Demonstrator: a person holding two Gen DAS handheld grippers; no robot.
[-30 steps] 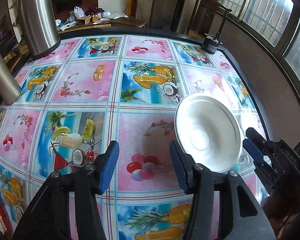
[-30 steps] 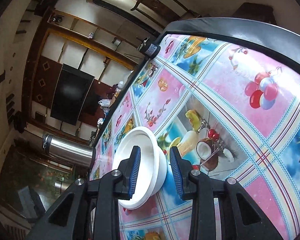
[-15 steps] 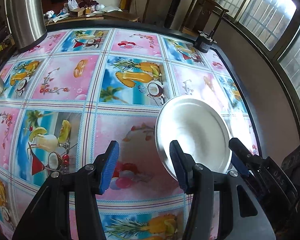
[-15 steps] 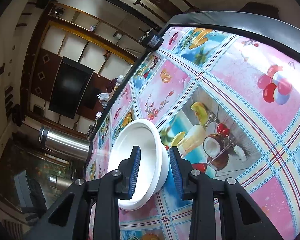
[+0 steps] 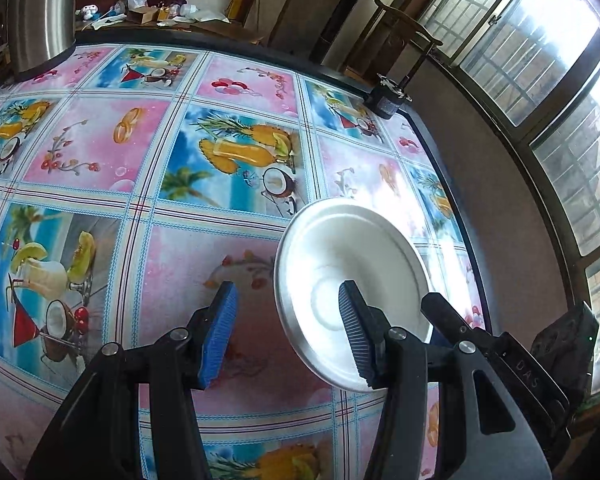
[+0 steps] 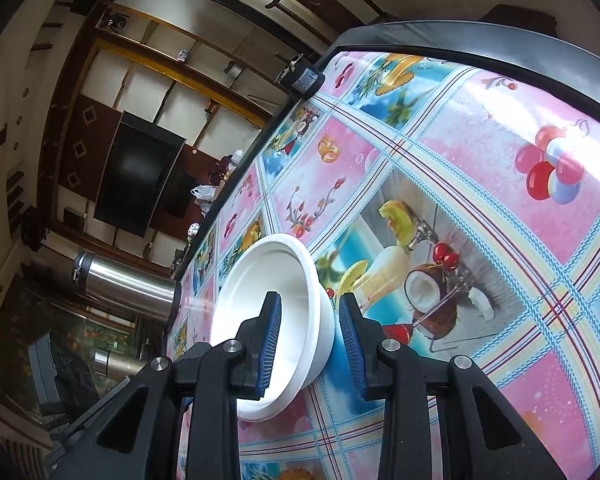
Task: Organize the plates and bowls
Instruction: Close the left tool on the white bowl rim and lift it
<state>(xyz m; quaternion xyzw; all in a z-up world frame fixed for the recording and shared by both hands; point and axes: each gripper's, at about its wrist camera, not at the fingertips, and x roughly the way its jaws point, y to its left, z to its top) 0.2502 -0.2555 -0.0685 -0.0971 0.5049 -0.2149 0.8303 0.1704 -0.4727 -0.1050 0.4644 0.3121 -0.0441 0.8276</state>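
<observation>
White bowl [image 6: 276,304] rim betw right hand-held gripper [image 6: 310,344] pads.

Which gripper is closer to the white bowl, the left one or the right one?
The right. The right gripper has the near rim of the white bowl between its fingers. The left gripper is open beside the bowl, with nothing between its fingers.
</observation>
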